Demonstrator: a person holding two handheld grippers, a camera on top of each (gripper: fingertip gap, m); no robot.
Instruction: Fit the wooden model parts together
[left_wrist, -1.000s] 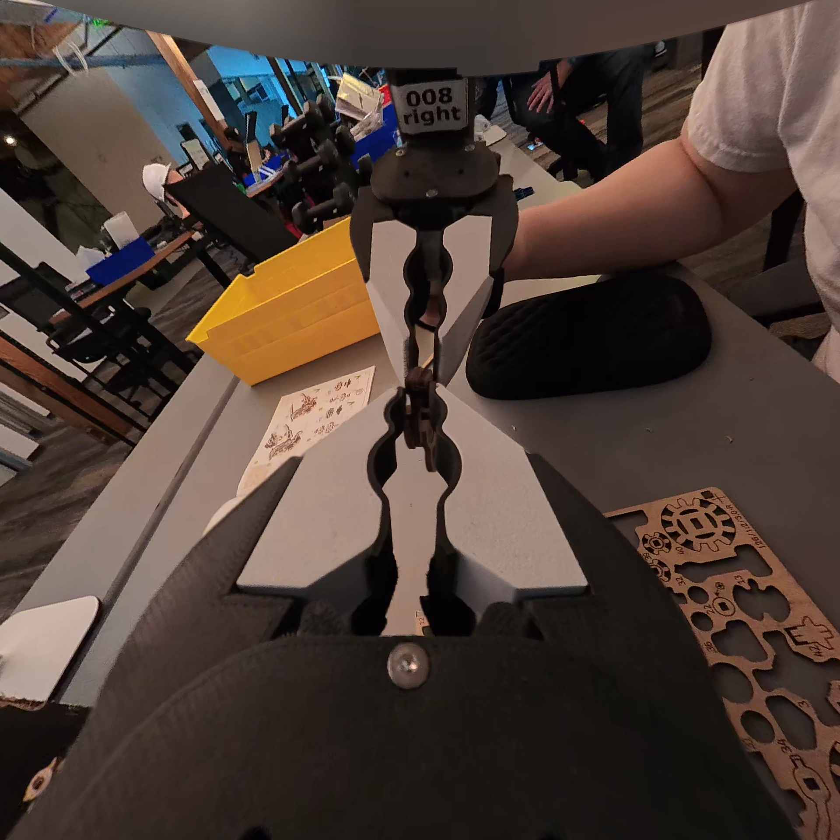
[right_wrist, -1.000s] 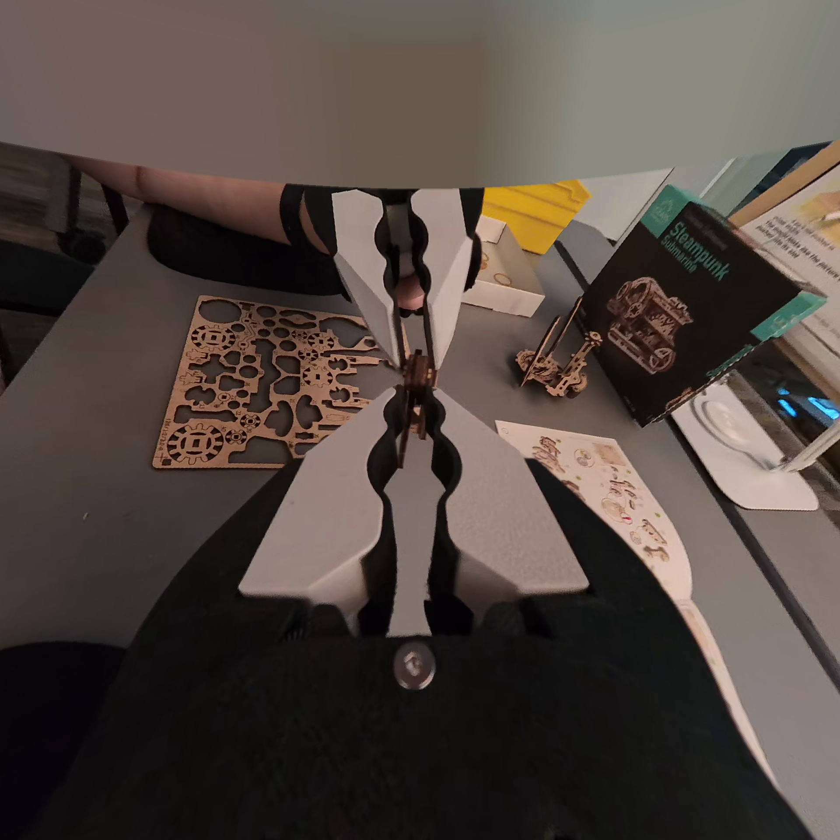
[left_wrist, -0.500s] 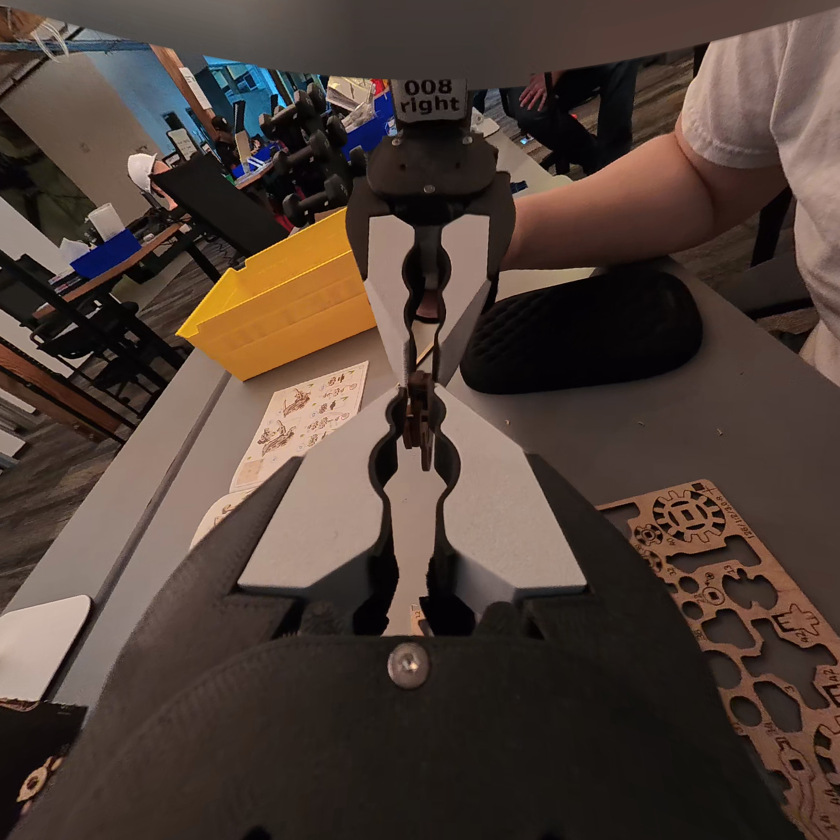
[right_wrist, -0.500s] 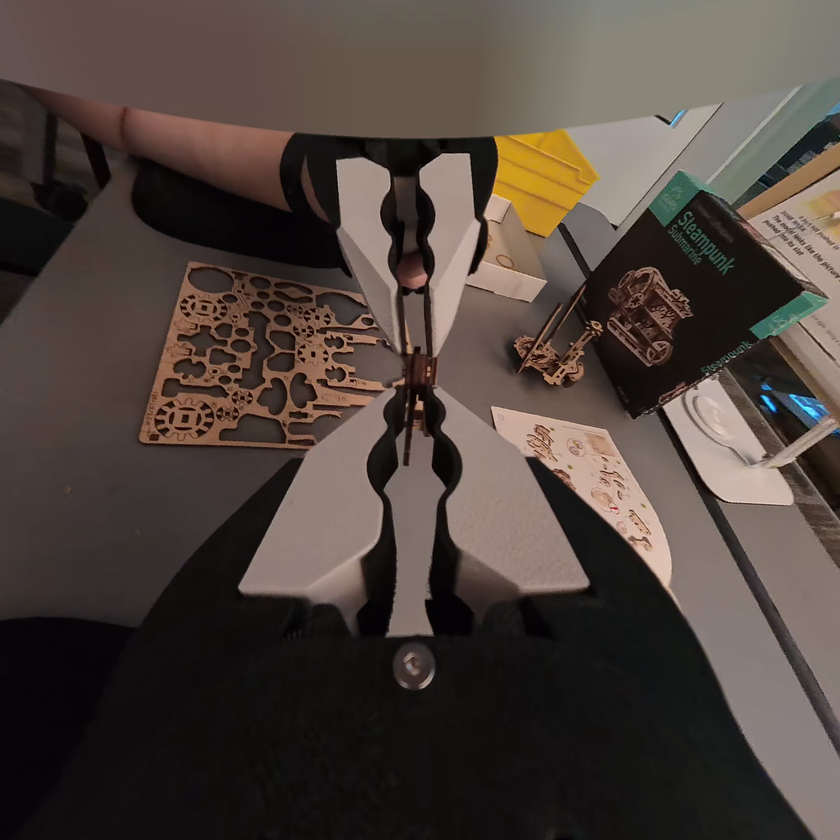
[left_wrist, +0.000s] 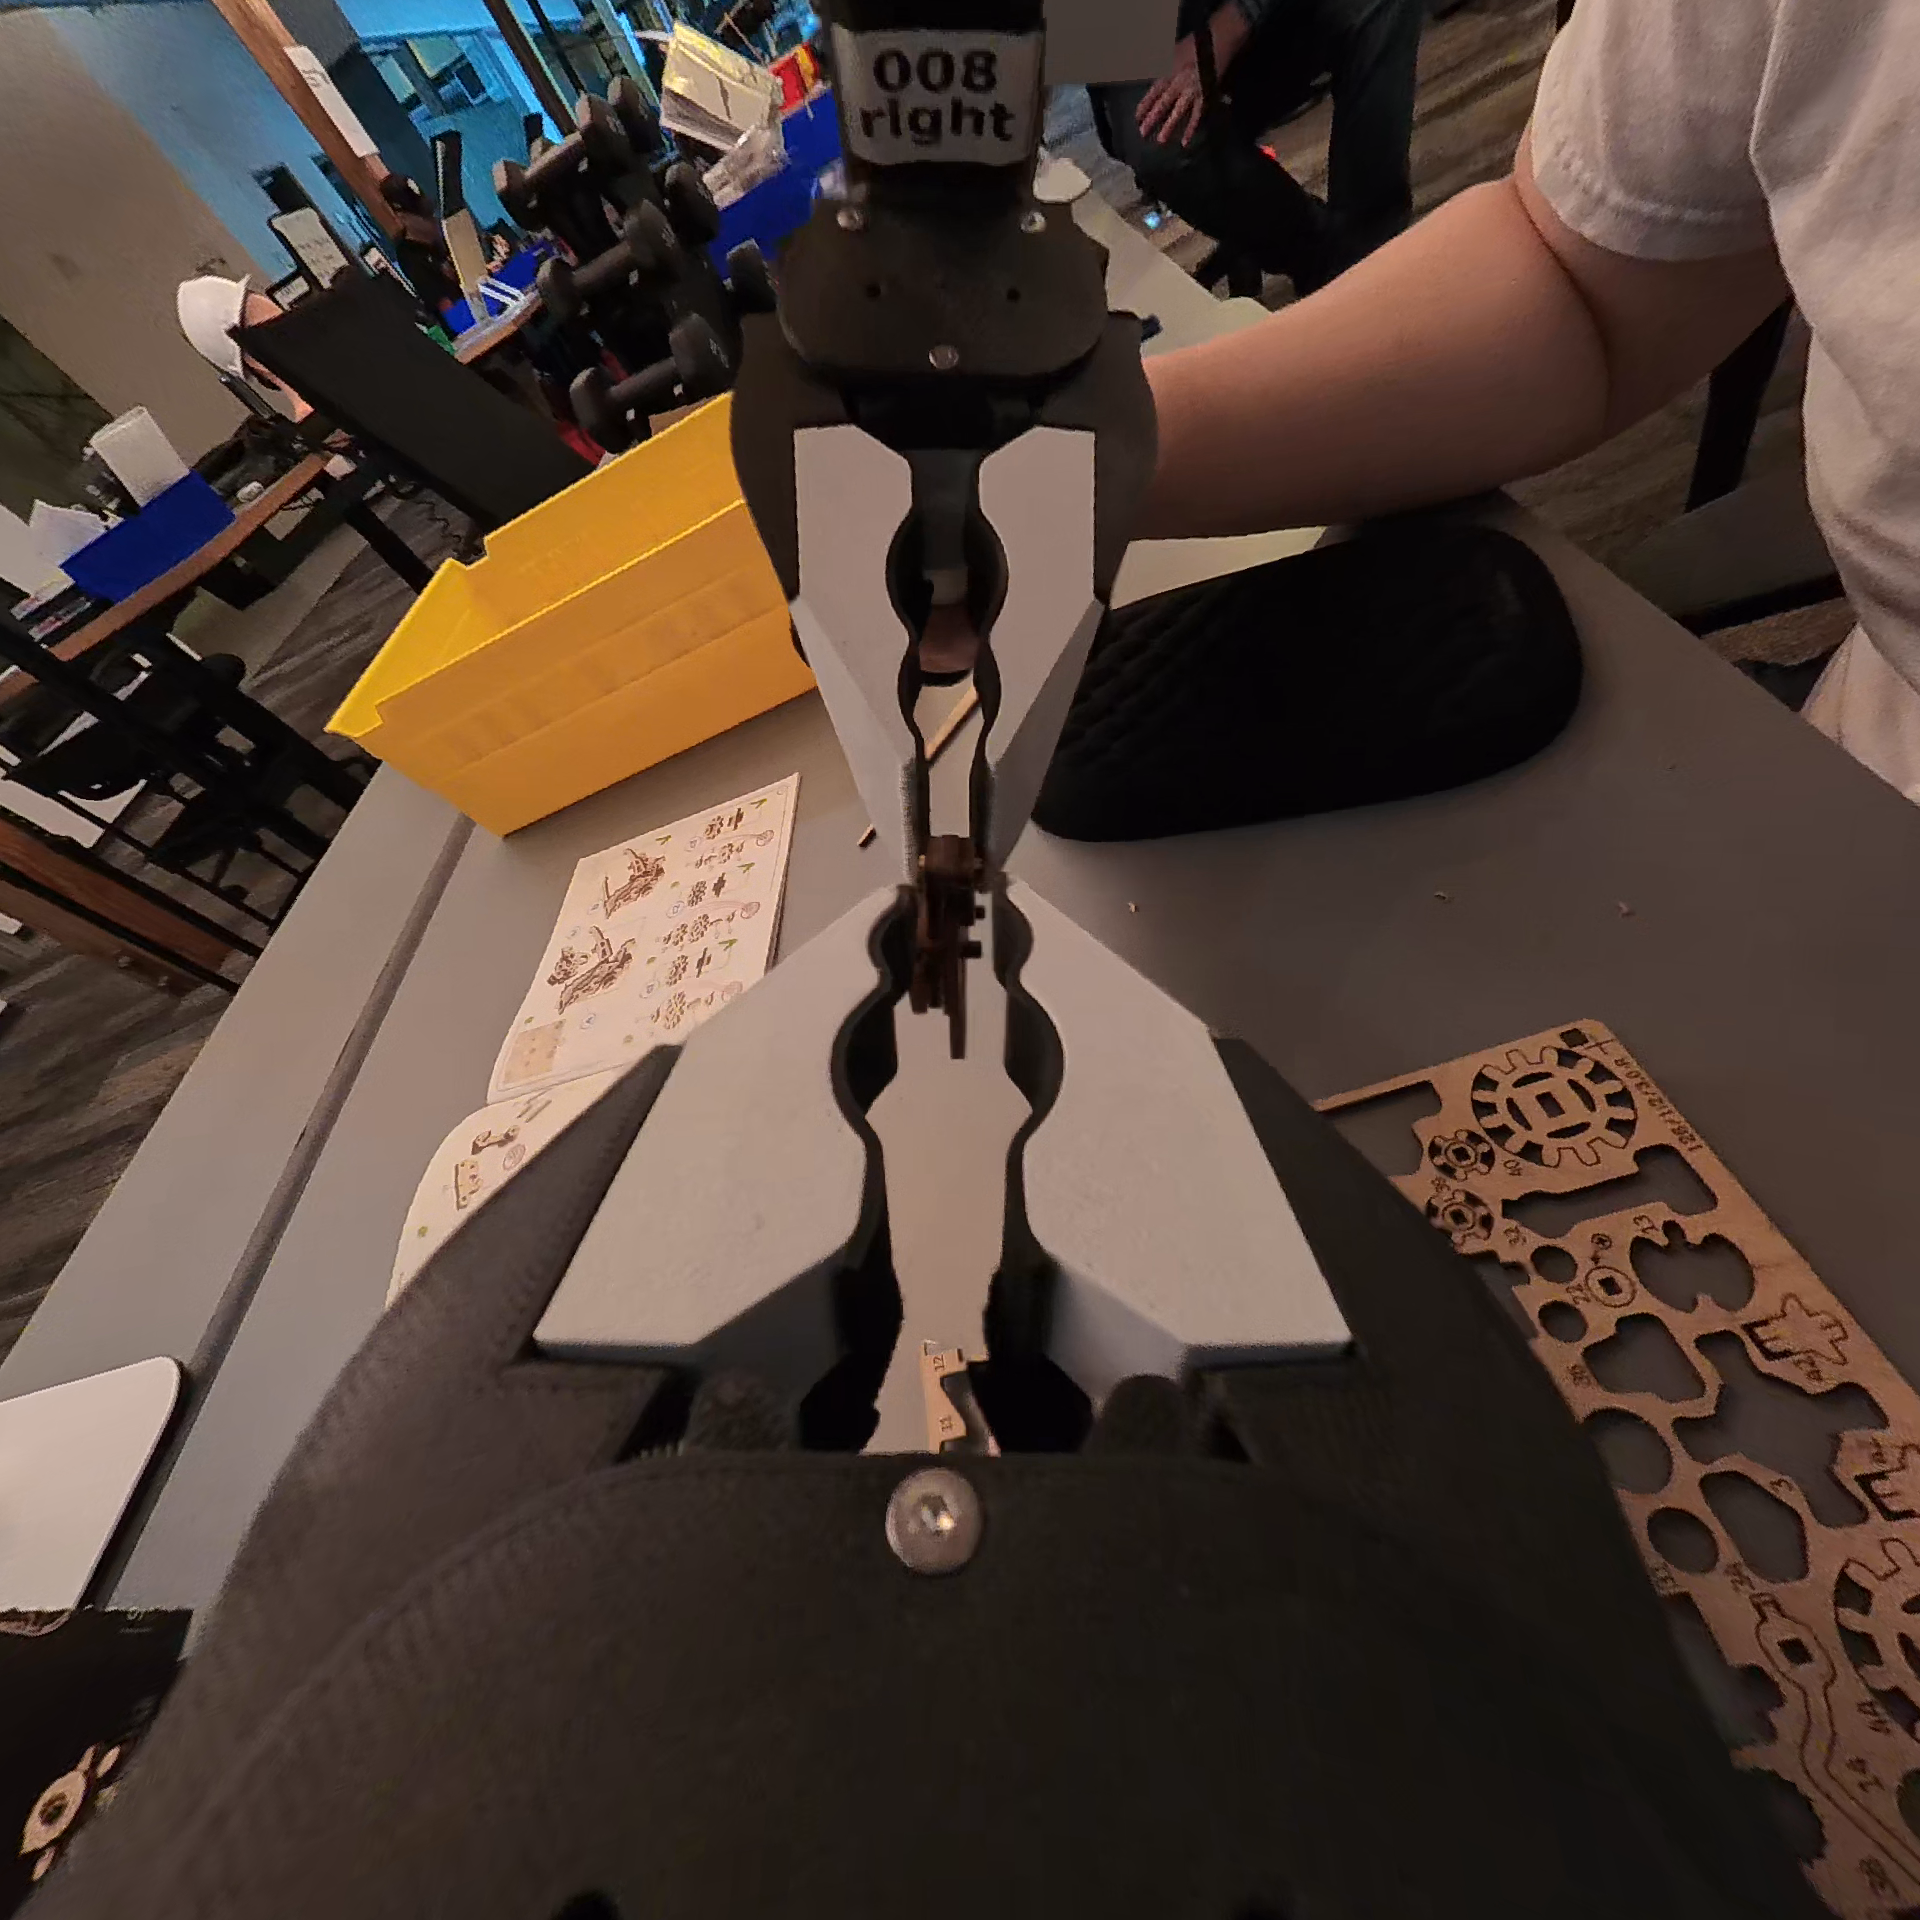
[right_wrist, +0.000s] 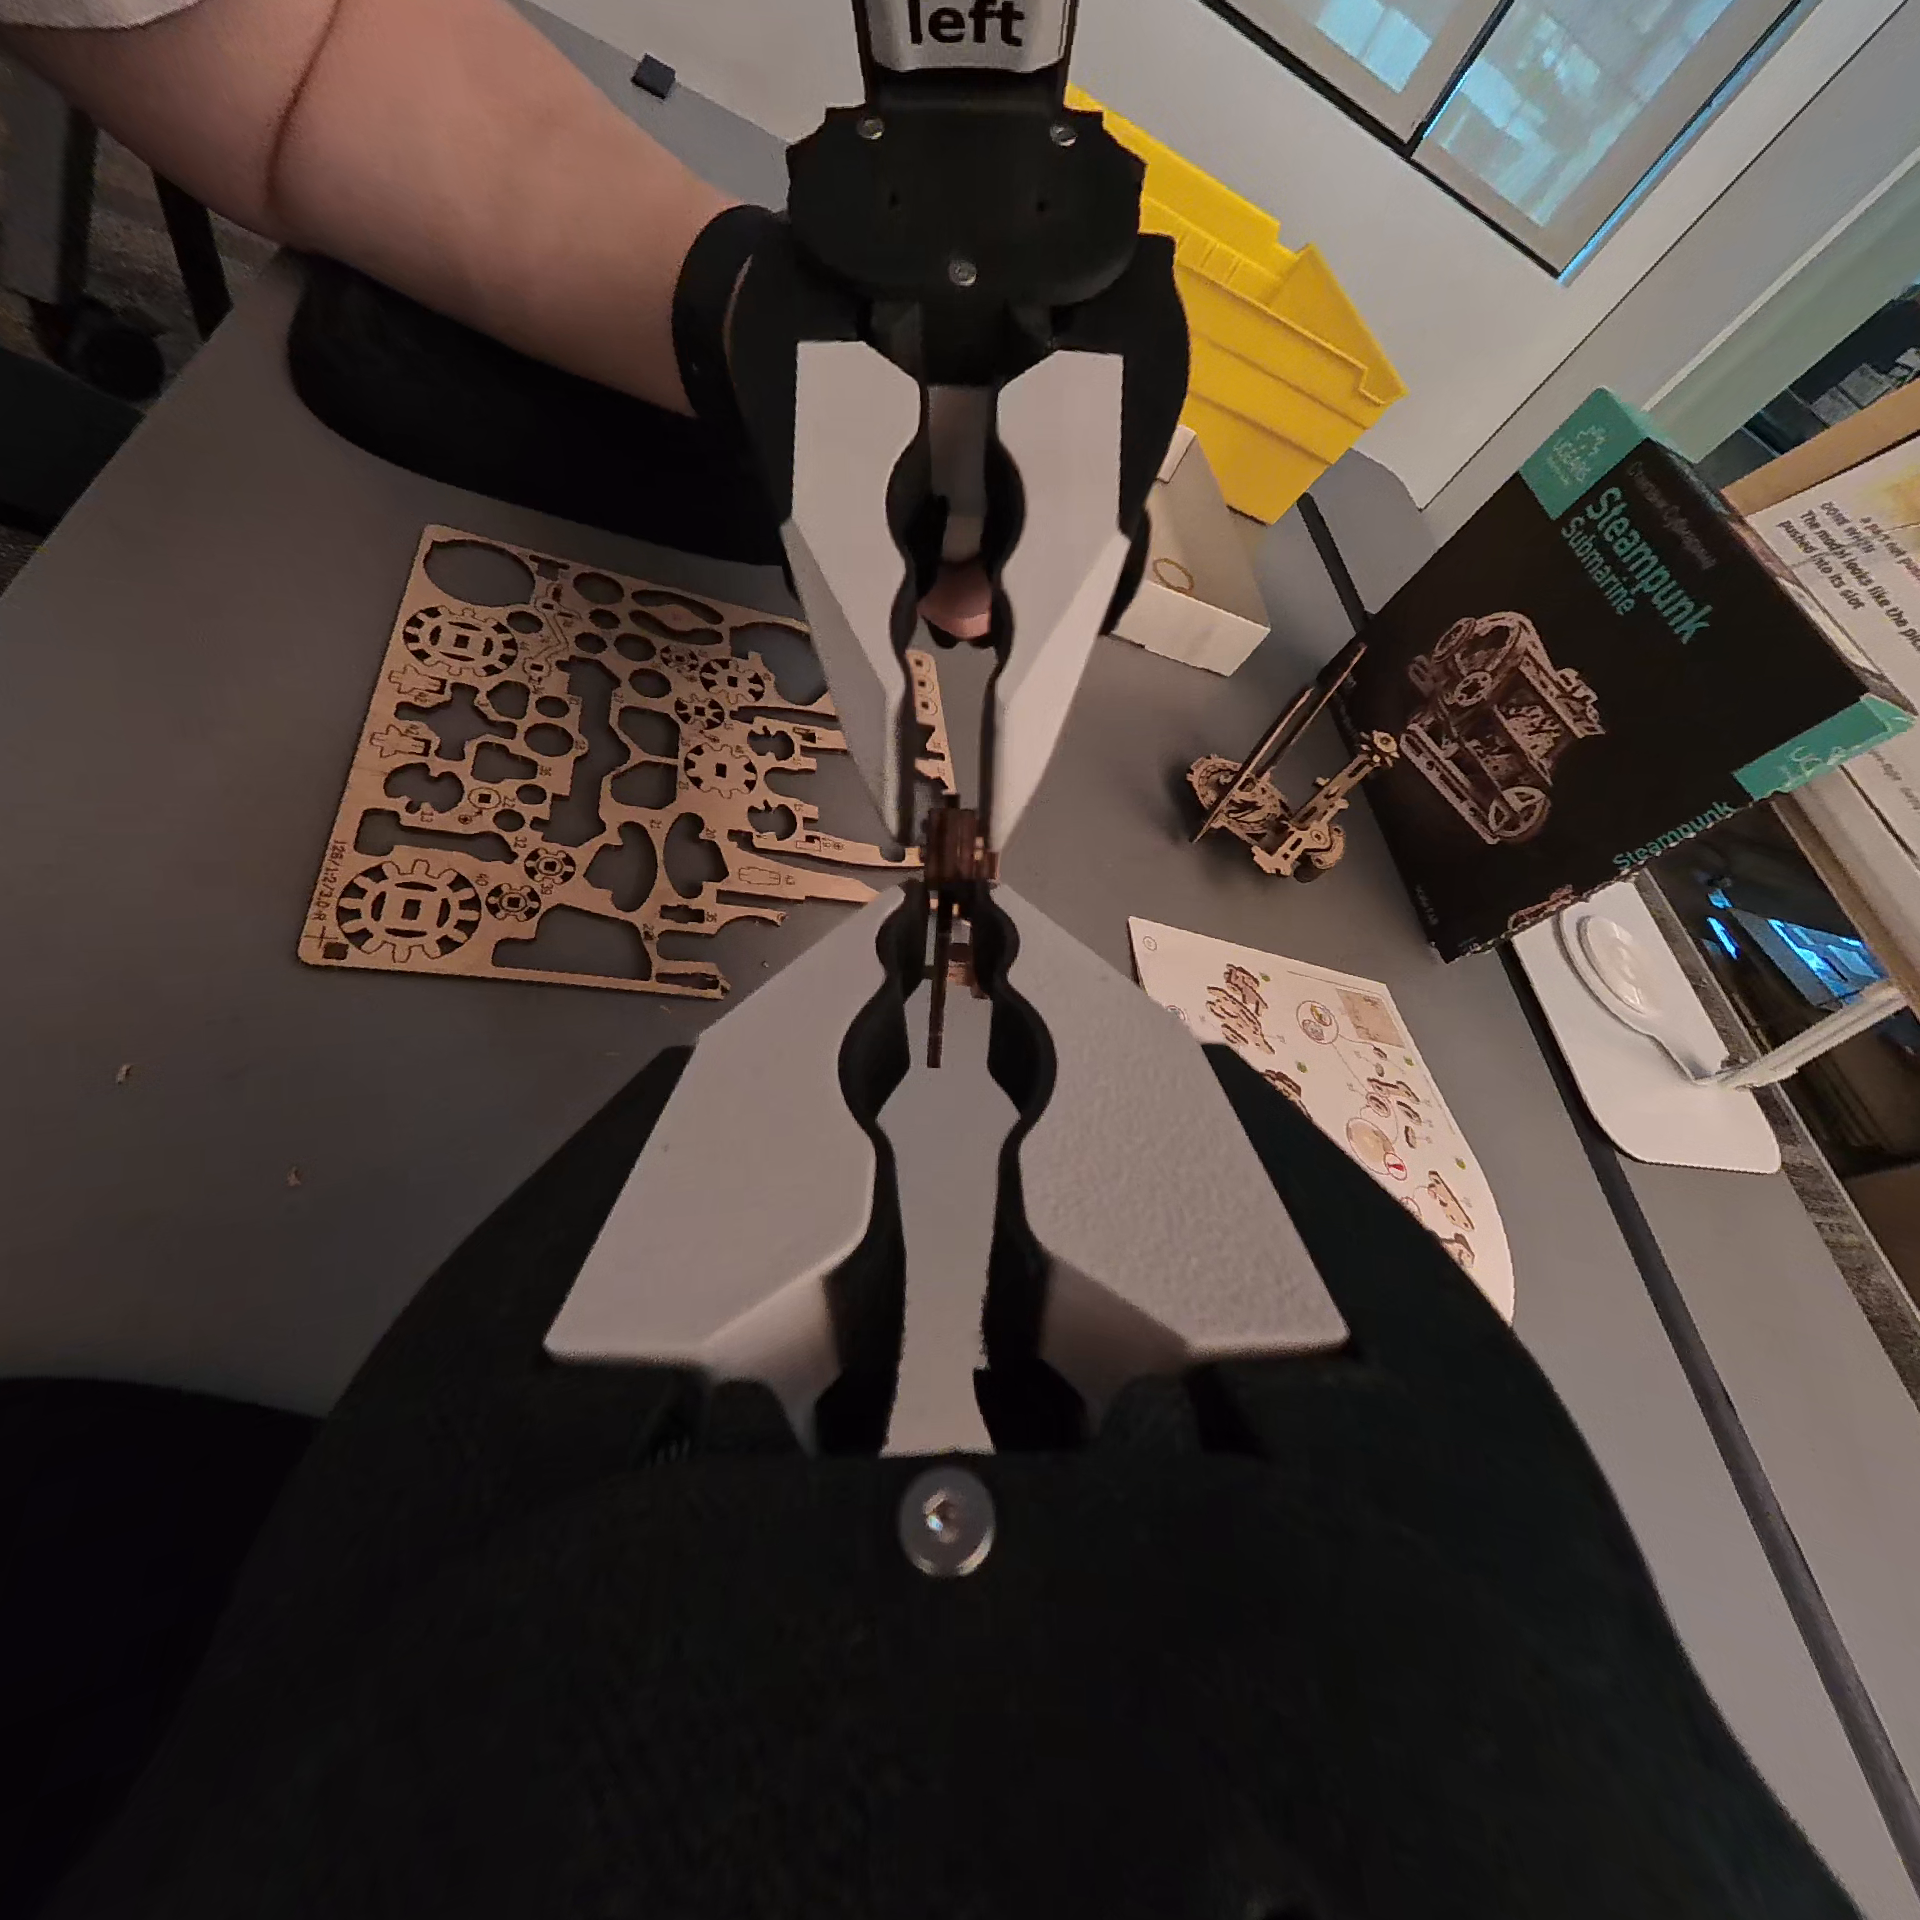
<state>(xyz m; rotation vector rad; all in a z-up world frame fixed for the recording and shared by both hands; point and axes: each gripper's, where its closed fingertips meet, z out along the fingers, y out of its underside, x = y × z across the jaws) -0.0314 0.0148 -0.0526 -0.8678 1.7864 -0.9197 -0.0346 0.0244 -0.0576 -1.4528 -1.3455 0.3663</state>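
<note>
Left gripper (left_wrist: 940, 909) nearly closed, pinched thin wooden part (left_wrist: 938, 961); right gripper (right_wrist: 951, 894) likewise pinched mating wooden piece (right_wrist: 954, 844). Judged light, stiff, brittle; grip flat faces.

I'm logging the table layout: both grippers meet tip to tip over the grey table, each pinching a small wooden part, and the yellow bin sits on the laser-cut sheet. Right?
Not quite. The yellow bin sits on the bare grey table, far from the laser-cut sheet; the right wrist view shows both apart. The rest holds: left gripper and right gripper meet, each pinching a small wooden part.
</note>
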